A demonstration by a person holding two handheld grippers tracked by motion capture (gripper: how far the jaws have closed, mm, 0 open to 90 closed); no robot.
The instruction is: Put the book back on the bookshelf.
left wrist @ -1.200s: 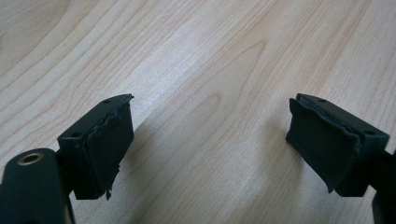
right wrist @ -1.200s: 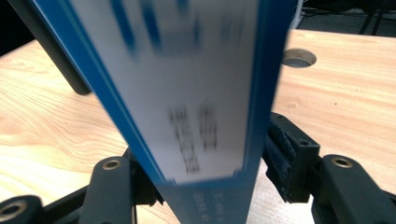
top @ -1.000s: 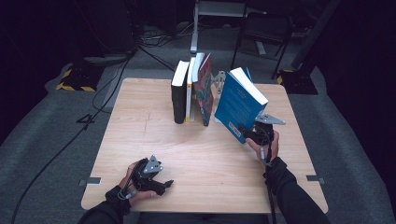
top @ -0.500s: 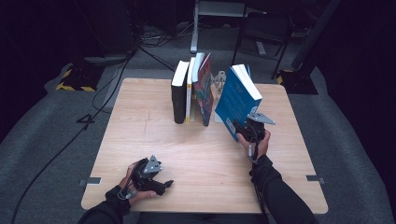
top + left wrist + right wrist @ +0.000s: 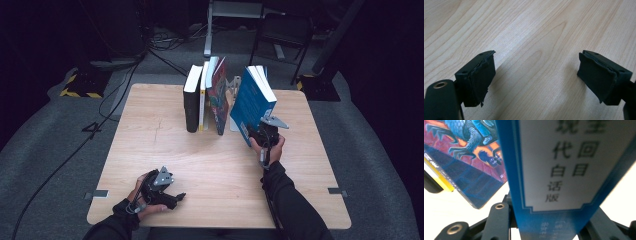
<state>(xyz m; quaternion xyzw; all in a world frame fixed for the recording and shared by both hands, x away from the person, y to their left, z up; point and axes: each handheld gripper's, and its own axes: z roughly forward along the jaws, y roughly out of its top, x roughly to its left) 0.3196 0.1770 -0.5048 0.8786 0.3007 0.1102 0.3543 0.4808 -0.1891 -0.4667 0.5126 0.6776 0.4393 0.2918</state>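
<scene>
Table (image 5: 150, 150) was bare wood apart from a row of upright books at the far edge: black book (image 5: 191, 100), a thin yellow-edged one against it, then the red-and-blue picture-cover book (image 5: 220, 100) leaning at the row's right end. Blue book (image 5: 251, 102) was just to the right of that row, off the table, tilted with its top toward the row, a gap between it and the picture cover. Right gripper (image 5: 260, 134) had the blue book by its lower spine end; in the right gripper view the spine (image 5: 564, 170) ran straight up between the jaws, which had just been closing and looked clamped on it at about book thickness. Left gripper (image 5: 176, 197) lay on the table at the near edge, well apart from the row, jaws wide with nothing between the pads (image 5: 484, 80). My read of the step: carrying the blue book in to shelve it at the row's right end. Next move likely needs the book brought upright, lowered onto its bottom edge beside the picture-cover book, then pushed flush without knocking the leaning one over. Release only once it stands.
</scene>
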